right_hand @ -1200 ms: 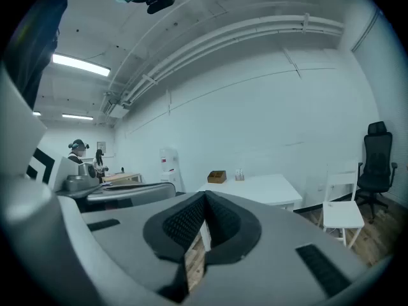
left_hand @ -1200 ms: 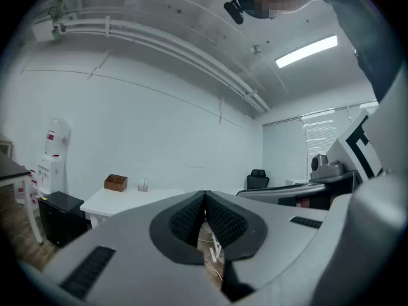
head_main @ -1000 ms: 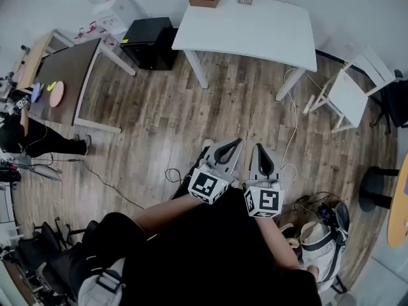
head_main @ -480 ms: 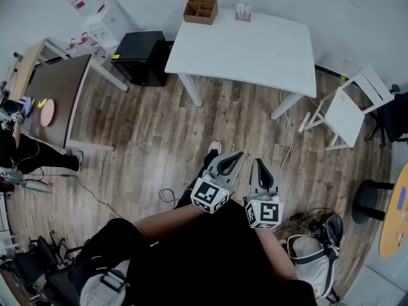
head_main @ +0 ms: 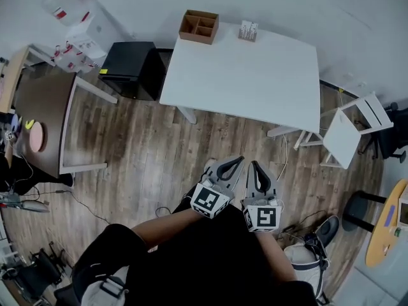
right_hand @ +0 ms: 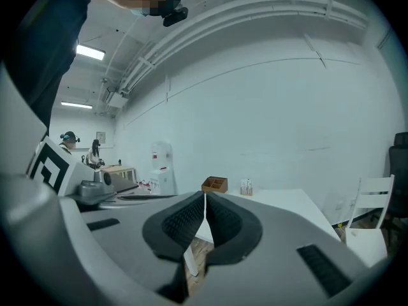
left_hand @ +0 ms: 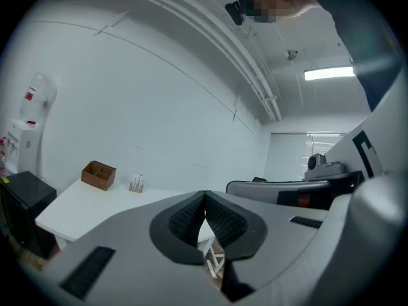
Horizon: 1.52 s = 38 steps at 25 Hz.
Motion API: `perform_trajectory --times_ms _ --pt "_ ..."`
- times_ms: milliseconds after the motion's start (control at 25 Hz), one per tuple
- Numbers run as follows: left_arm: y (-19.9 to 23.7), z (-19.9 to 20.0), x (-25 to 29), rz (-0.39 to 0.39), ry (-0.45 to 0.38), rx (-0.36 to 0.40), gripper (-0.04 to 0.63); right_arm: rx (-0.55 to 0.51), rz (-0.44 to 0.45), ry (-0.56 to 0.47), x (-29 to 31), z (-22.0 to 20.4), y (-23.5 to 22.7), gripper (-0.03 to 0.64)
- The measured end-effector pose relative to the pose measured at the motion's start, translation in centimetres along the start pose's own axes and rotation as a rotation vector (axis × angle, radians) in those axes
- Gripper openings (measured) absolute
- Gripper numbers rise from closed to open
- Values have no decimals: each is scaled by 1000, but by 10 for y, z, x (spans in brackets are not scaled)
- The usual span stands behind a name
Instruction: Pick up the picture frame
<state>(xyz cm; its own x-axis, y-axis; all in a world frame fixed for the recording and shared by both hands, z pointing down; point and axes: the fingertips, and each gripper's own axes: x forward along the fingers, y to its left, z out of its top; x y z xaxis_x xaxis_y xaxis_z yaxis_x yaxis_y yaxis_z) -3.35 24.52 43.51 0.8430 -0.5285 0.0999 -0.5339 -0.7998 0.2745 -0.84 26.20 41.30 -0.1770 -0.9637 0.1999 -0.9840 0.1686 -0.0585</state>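
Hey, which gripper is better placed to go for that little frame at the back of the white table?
Right, narrowly. Both the left gripper and right gripper are shut, empty and far from the white table. The frame beside the brown box lines up more with the right one.

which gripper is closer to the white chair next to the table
Right. The white chair stands off to the right of both; the right gripper is on the chair's side, and the left gripper is beside it, further away.
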Motion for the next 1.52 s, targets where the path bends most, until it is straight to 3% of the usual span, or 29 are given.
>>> perform_trajectory --times_ms 200,360,520,760,920,1040,1240,1520 --pt "62 20 28 -27 4 -9 14 3 -38 13 68 13 -11 35" --pt "87 28 46 -122 7 -52 15 -21 -69 30 101 15 -16 35" --pt "105 32 53 -132 7 -58 14 20 -90 60 120 11 -24 35" --pt "129 36 63 -87 -3 -42 15 30 -82 71 146 9 -30 35" --pt "153 30 71 -19 35 -39 15 35 -56 64 164 9 -34 35" --pt "167 27 85 -15 49 -53 15 50 -28 42 182 11 -44 35" --pt "193 32 126 -3 64 -50 15 79 -20 99 229 5 -82 35" --pt "254 58 201 75 83 -3 15 112 15 87 304 19 -140 35"
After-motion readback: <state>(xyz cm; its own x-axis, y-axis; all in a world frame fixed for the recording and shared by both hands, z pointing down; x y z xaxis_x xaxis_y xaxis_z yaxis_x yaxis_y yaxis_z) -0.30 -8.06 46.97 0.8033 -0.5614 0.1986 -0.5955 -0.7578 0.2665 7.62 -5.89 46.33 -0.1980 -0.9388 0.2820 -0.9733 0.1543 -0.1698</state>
